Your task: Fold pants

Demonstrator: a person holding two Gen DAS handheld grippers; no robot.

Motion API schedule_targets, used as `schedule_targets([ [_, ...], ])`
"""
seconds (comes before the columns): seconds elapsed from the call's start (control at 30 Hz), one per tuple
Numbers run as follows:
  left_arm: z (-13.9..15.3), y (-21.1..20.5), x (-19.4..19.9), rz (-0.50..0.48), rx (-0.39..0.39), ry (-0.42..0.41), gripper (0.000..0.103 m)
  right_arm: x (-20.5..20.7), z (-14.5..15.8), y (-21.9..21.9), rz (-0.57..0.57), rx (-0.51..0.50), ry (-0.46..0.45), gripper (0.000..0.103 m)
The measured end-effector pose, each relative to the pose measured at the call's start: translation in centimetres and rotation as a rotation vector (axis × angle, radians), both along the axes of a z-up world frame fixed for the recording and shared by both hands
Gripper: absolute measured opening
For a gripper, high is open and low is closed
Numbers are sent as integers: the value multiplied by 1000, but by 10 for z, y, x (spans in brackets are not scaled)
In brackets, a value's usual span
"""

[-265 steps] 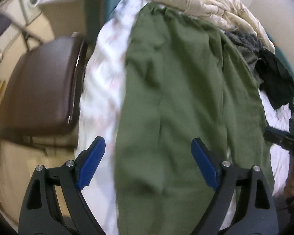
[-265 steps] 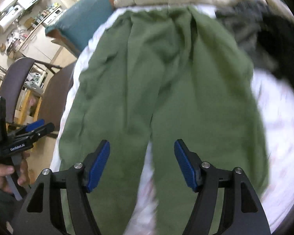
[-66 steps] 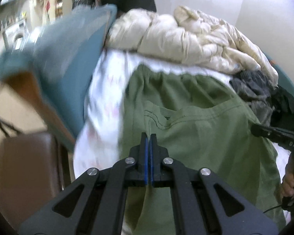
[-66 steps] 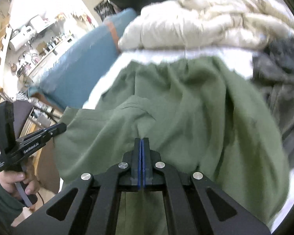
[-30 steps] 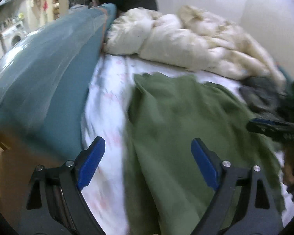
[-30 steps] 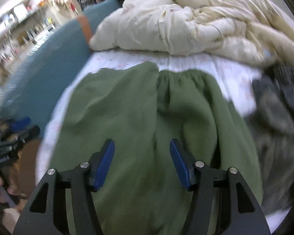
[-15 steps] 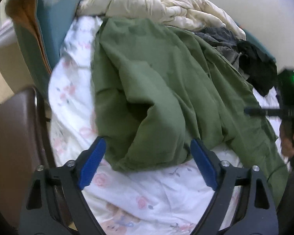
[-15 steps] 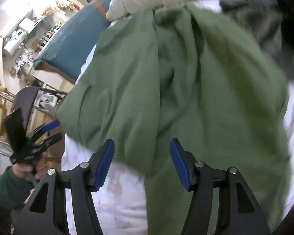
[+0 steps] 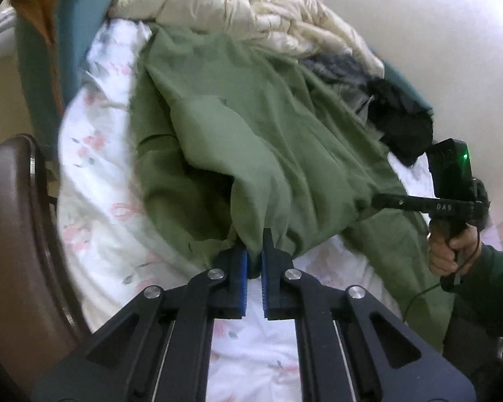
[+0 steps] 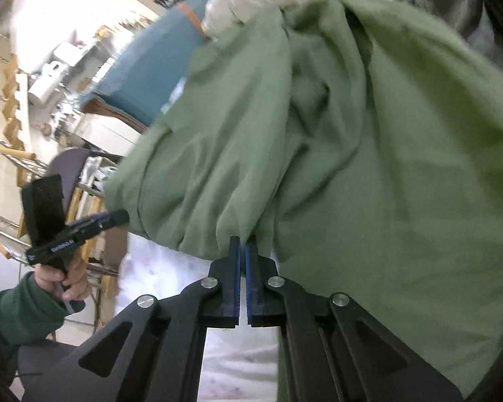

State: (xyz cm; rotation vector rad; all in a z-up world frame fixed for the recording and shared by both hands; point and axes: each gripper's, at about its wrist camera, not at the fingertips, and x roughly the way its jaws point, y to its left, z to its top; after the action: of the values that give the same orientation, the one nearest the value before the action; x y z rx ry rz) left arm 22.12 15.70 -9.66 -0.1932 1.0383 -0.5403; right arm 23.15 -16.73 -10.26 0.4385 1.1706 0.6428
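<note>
You've got the bed [image 9: 94, 181] filling most of both views, its white sheet w/ pink flowers bare at the near edge and along the left. The green pants [image 9: 258, 127] lie on that sheet across the middle of the bed, folded over on themselves, the doubled end bunched up toward you and the far end running up to the cream duvet [image 9: 251, 16] heaped at the back. Right of the pants, against the pale wall, sits a pile of grey and black clothes [image 9: 392, 114]. A teal cushion [image 9: 47, 50] stands along the bed's left side, w/ a brown chair [image 9: 13, 227] nearer you, beside the bed edge.

Your left gripper [image 9: 254, 251] points down at the near fold; its jaws have just been closing and now pinch a tuft of the green fabric between the blue pads. Your right gripper [image 10: 242, 251] does the same further along that fold: jaws just closed, nearly together, w/ a thin bit of pants edge caught between the tips. In the left wrist view you see the right gripper's black fingers reaching into the cloth, your right hand [image 9: 452, 251] on its handle, dark green sleeve behind. The right wrist view shows your left hand [image 10: 67, 278] gripping its handle the same way.
</note>
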Motion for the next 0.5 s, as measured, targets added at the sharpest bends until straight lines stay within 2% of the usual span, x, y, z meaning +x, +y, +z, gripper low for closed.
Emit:
schedule_targets([
  [0.1, 14, 24, -3, 71, -13, 21, 3, -1, 31, -6, 21, -5, -47, 1],
  [0.2, 15, 36, -11, 62, -3, 55, 3, -2, 45, -10, 28, -31, -54, 0],
  [0.27, 3, 39, -14, 64, 13, 93, 3, -2, 33, -4, 45, -98, -13, 0],
  [0.37, -18, 37, -11, 64, 65, 148, 5, -6, -1, 7, 41, -148, 89, 0],
  [0.5, -39, 41, -15, 77, 138, 220, 10, -14, -23, 14, 9, -185, 147, 0],
])
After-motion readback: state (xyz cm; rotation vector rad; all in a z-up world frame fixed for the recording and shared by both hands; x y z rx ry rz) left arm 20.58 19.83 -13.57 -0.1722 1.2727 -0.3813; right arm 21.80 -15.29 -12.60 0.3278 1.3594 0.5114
